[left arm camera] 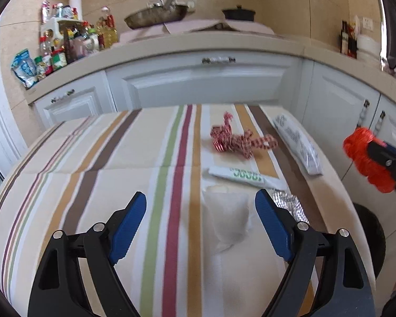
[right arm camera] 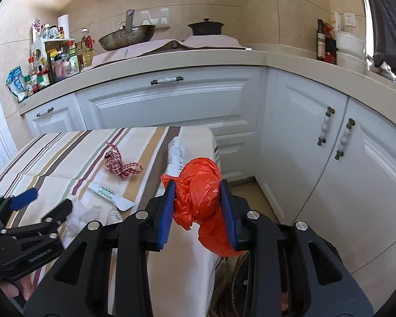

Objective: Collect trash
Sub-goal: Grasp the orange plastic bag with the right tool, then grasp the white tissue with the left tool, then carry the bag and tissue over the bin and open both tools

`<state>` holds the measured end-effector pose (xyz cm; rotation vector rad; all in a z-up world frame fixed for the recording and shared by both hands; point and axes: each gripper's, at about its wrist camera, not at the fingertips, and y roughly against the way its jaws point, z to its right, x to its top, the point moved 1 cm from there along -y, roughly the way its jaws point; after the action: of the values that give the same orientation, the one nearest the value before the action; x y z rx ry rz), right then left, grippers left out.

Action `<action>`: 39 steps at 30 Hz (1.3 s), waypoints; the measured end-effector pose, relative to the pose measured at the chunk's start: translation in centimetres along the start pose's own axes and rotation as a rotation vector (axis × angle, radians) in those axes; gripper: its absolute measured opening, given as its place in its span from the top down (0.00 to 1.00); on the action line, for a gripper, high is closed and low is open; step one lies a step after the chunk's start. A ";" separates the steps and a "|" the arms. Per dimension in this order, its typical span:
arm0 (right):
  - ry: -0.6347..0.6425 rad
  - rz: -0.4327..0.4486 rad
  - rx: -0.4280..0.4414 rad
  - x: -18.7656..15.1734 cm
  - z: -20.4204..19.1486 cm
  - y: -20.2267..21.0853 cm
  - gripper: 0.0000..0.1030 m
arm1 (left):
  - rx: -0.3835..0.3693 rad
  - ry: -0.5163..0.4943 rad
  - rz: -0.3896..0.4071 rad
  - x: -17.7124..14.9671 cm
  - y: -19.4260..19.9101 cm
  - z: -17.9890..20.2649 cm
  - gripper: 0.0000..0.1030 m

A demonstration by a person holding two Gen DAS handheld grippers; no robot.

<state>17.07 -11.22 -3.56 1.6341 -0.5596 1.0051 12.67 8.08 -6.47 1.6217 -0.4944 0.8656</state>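
My right gripper (right arm camera: 198,208) clamps a crumpled orange plastic bag (right arm camera: 200,200) past the bench's (left arm camera: 92,158) 3 o'clock edge; my left gripper (left arm camera: 200,222) hangs wide above a white wad (left arm camera: 227,216).

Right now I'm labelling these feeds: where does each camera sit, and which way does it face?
Left wrist: on the left gripper, facing across the striped tablecloth to the cabinets; own open jaws show, with a white wad below.
Right wrist: on the right gripper, at the table's right edge; jaws shut on an orange bag.
Shared: checked ribbon, each other's gripper.
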 end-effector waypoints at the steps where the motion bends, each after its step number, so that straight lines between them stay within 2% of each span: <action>1: -0.002 0.001 0.000 -0.1 0.1 0.0 0.69 | -0.006 -0.003 -0.020 0.0 -0.4 0.1 0.20; 3: -0.009 -0.002 0.003 -0.2 0.4 0.0 0.69 | -0.017 0.002 -0.042 0.0 -0.8 0.1 0.20; 5: -0.013 -0.006 0.005 -0.3 0.6 -0.1 0.69 | -0.022 -0.002 -0.057 0.0 -1.2 0.3 0.26; 7: -0.016 -0.010 0.008 -0.5 0.7 -0.2 0.69 | -0.035 -0.012 -0.081 0.0 -1.6 0.5 0.45; 8: -0.017 -0.012 0.009 -0.6 0.8 -0.2 0.69 | -0.041 -0.015 -0.091 -0.1 -1.8 0.6 0.49; 10: -0.019 -0.015 0.010 -0.7 0.8 -0.3 0.69 | -0.060 -0.020 -0.101 -0.2 -2.0 0.7 0.66; 12: -0.020 -0.017 0.009 -0.8 0.9 -0.4 0.69 | -0.072 -0.024 -0.097 -0.2 -1.9 0.8 0.78; 13: -0.021 -0.017 0.009 -0.8 0.9 -0.3 0.69 | -0.076 -0.024 -0.093 -0.3 -1.8 0.8 0.81; 18: -0.017 -0.004 0.011 -0.9 0.7 0.1 0.69 | -0.083 0.003 -0.030 -0.1 -0.5 0.2 0.85; 30: -0.008 0.073 0.023 -0.6 -0.1 4.3 0.69 | -0.079 0.031 0.156 1.4 5.2 -0.9 0.85; 39: -0.032 0.105 -0.020 -1.8 1.8 8.7 0.69 | -0.141 -0.004 0.206 1.0 8.8 0.7 0.85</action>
<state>9.90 -15.78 -0.48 1.6192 -0.6805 1.0486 7.09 5.50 -0.05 1.4617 -0.7191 0.9580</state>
